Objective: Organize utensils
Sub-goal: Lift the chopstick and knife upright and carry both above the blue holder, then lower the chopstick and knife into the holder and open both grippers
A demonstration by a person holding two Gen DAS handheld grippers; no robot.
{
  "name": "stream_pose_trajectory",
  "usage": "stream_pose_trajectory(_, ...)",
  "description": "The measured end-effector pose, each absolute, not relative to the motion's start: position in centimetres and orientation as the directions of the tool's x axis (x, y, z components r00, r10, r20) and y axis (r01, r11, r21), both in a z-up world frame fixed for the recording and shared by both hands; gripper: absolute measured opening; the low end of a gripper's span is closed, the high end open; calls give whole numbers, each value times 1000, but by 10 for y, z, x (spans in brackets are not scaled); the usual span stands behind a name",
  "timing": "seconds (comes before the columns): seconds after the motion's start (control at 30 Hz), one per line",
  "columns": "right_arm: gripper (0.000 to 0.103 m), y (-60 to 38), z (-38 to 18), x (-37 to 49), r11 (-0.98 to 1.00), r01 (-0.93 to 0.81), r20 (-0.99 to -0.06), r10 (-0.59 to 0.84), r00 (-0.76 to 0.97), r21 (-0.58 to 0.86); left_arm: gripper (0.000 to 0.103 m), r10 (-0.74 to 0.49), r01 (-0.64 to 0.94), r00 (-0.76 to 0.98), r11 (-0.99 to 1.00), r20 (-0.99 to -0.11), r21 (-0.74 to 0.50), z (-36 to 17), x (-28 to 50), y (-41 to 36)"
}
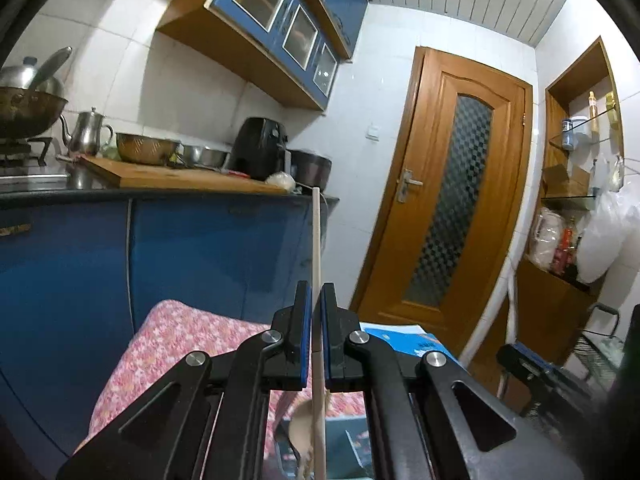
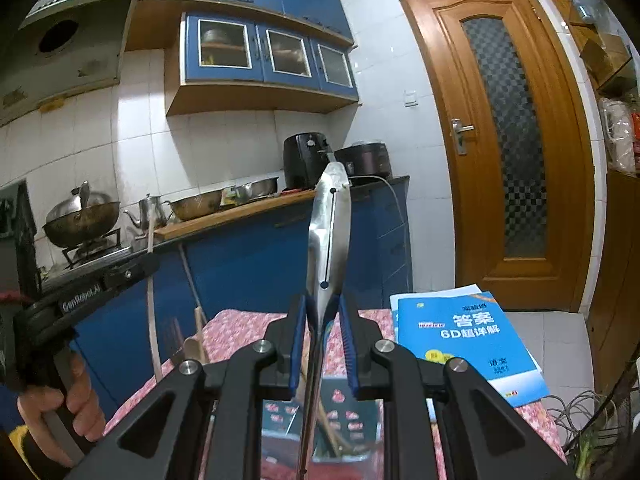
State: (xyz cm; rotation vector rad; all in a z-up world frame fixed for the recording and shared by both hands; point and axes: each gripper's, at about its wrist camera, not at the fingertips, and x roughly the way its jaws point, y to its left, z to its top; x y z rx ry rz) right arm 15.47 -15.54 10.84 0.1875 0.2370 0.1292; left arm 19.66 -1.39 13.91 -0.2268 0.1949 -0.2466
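Your left gripper [image 1: 316,336] is clamped tight on a pale wooden stick [image 1: 317,248], which is a handle standing nearly upright between the blue pads, its top reaching the edge of the counter [image 1: 160,192] behind; below the jaws the same handle runs down to a small wooden spoon bowl [image 1: 301,428] (blurred, so its exact shape is hard to tell). From your right camera you can see that left gripper [image 2: 132,270] over on the left, with your hand [image 2: 68,404] wrapped round its grip and the thin stick hanging below it. Further right, your right gripper [image 2: 322,336] holds metal tongs [image 2: 330,236] by their lower part, the jaws pinching them; the tongs point up and their two arms look pressed together. Under both grippers lies the pink flowered cloth [image 2: 240,328], and on its right side a blue booklet [image 2: 468,344].
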Motion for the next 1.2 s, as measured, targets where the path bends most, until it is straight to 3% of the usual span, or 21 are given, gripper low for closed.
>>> stream_pose_trajectory(0.3, 19, -154, 91, 177, 985, -83, -188, 111, 976, 155, 3, -232, 202, 963, 958, -135, -202, 111, 207, -22)
stream_pose_trajectory(0.63, 20, -147, 71, 185, 988, -109, -235, 133, 963, 112, 3, -240, 216, 957, 964, -162, -153, 101, 206, -32)
stream_pose_trajectory(0.77, 22, -147, 71, 184, 983, -130, -251, 159, 955, 127, 25, -254, 228, 952, 961, -173, -154, 103, 202, -34)
stream_pose_trajectory(0.9, 36, -147, 72, 181, 982, -130, -247, 160, 956, 134, 39, -261, 239, 948, 961, -181, -137, 105, 196, -37)
stream_pose_trajectory(1.03, 36, -148, 77, 176, 981, -133, -238, 163, 957, 139, 45, -258, 236, 945, 963, -199, -127, 109, 189, -39)
stream_pose_trajectory(1.2, 36, -147, 84, 163, 979, -140, -231, 172, 958, 148, 67, -249, 222, 941, 965, -230, -137, 112, 178, -36)
